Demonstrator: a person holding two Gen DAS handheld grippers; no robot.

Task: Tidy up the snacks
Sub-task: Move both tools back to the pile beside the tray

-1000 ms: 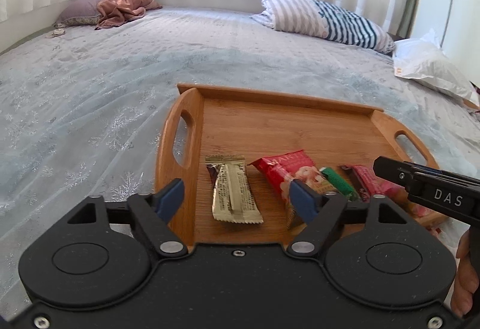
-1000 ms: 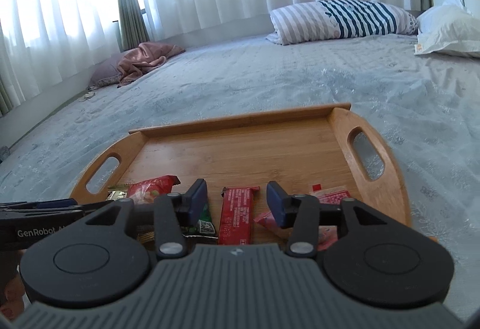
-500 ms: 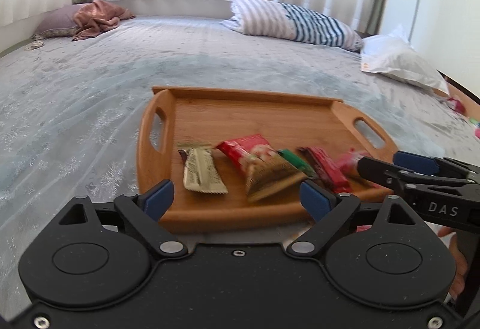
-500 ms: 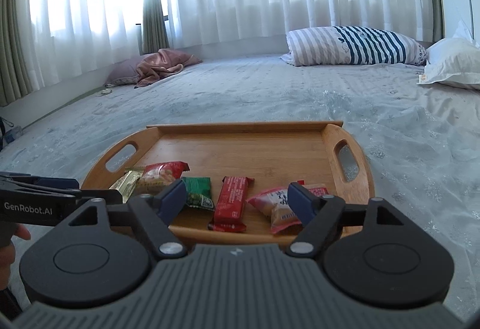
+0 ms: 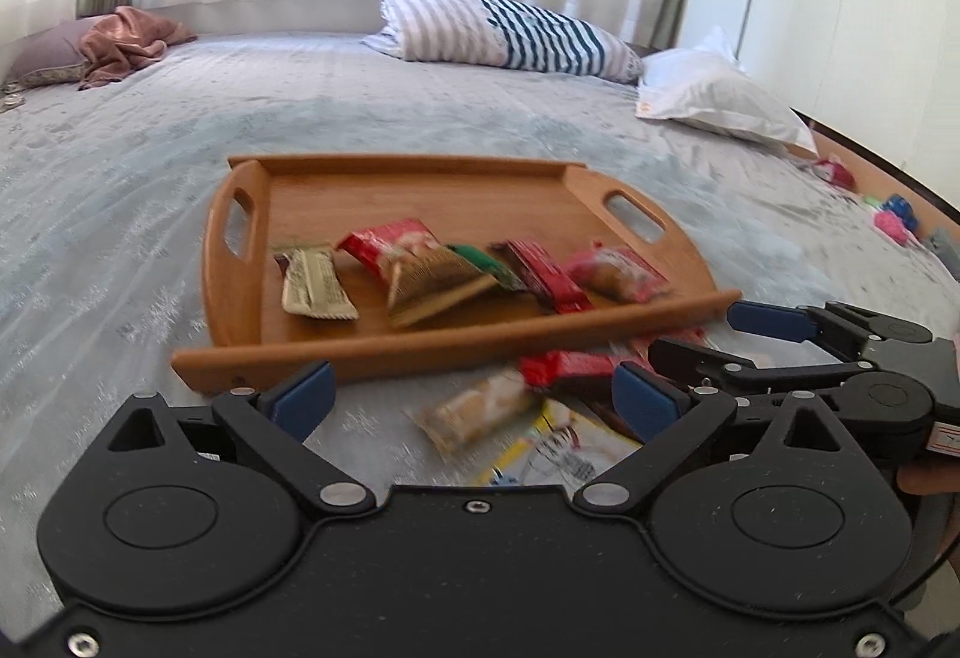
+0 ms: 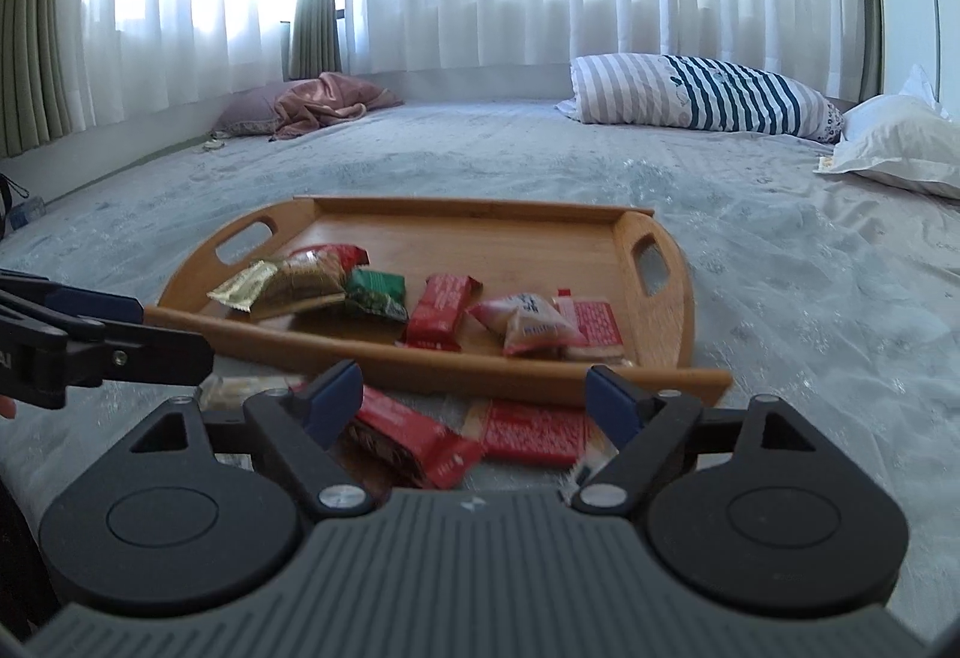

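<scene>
From the left wrist: five packets lie in a row on the tray [image 5: 384, 352]; beige snack [image 5: 480, 409] waits on the bed before it, left gripper [image 5: 474, 394] jaws just opened, empty.

From the right wrist: red bar [image 6: 414, 445] lies outside that tray's near rim; right gripper [image 6: 474, 397] jaws likewise just opened, empty.

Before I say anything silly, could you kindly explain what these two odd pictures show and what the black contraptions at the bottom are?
There is no robot here. A person holds a two-finger gripper in each hand, with a wide-angle camera on each looking forward along the fingers. One picture looks over the left gripper, the other over the right gripper. Both have just been opening and hold nothing. Ahead, on a bed, sits a wooden tray with several wrapped snacks in a row, such as a red packet. More snacks lie loose on the bedcover in front of the tray, such as a tan packet.
</scene>
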